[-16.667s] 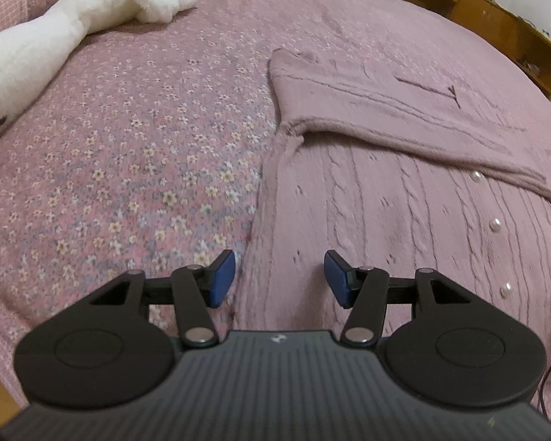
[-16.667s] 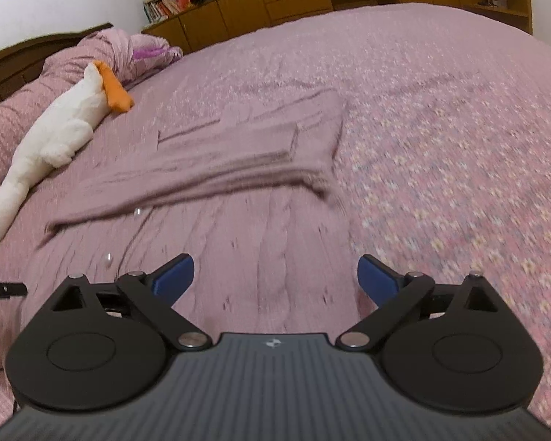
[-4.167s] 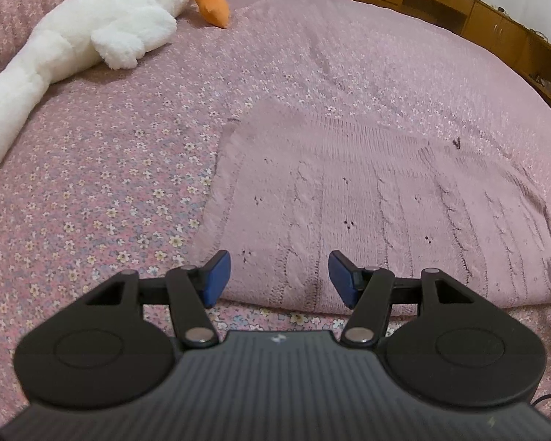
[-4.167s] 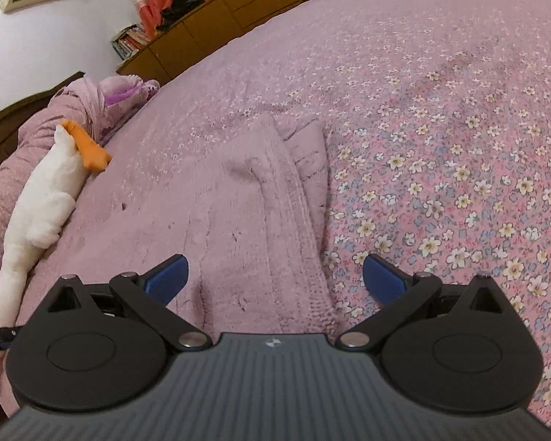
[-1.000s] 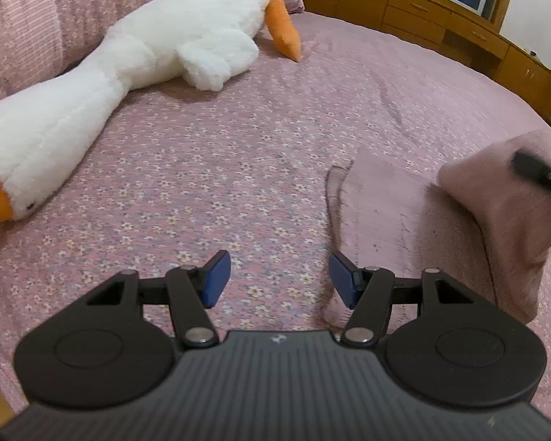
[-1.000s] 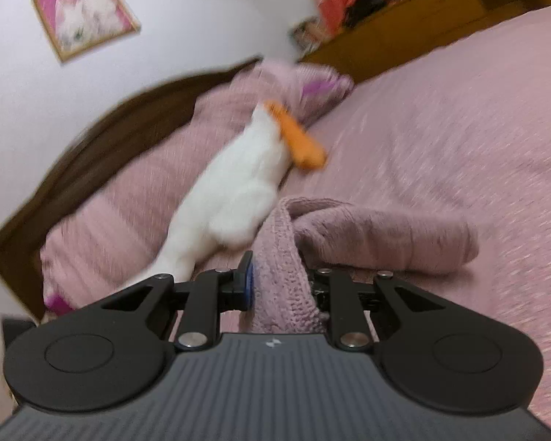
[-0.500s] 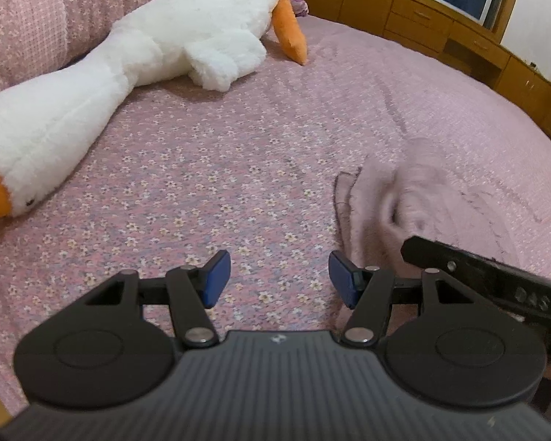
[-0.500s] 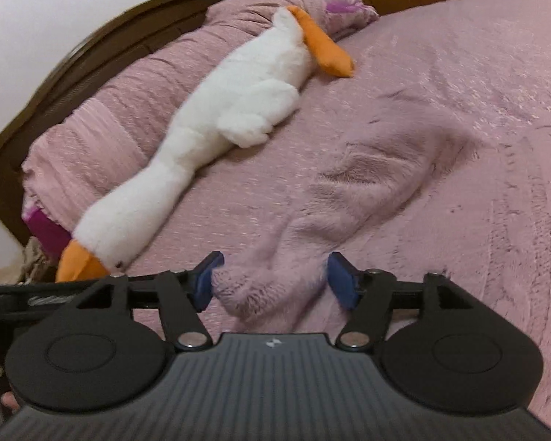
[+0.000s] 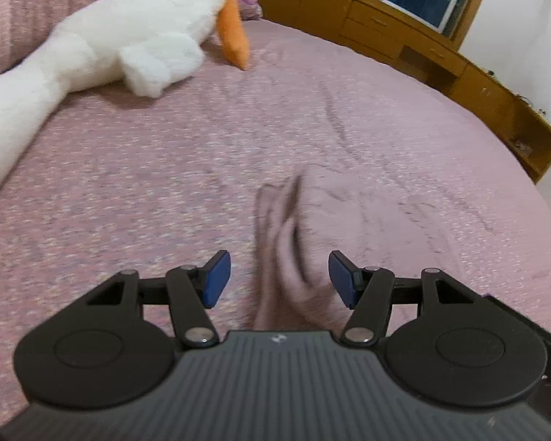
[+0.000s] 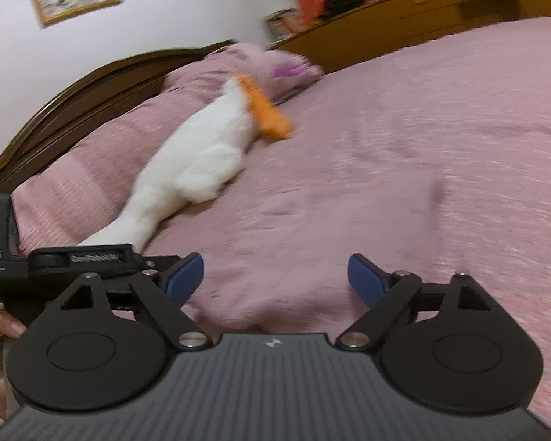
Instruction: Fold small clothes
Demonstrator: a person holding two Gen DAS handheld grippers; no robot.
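Lying bunched and blurred at lower centre of the left view, the folded knit garment [image 9: 305, 235] rests on the bedspread [image 9: 147, 191]. Left gripper [image 9: 279, 275] and right gripper [image 10: 275, 279] both gape, holding nothing. Best to square the bundle's edges with gentle flat presses.

Evenly lit, soft indoor light, no glare. Heavy motion blur over the folded garment [image 9: 305, 228] at centre, perhaps knitted; strong fisheye bending at frame edges.

Folded mauve knit sweater [image 9: 312, 228], motion-blurred, flat on the pink bedspread [image 9: 147, 183], stacked layer edges at its left.
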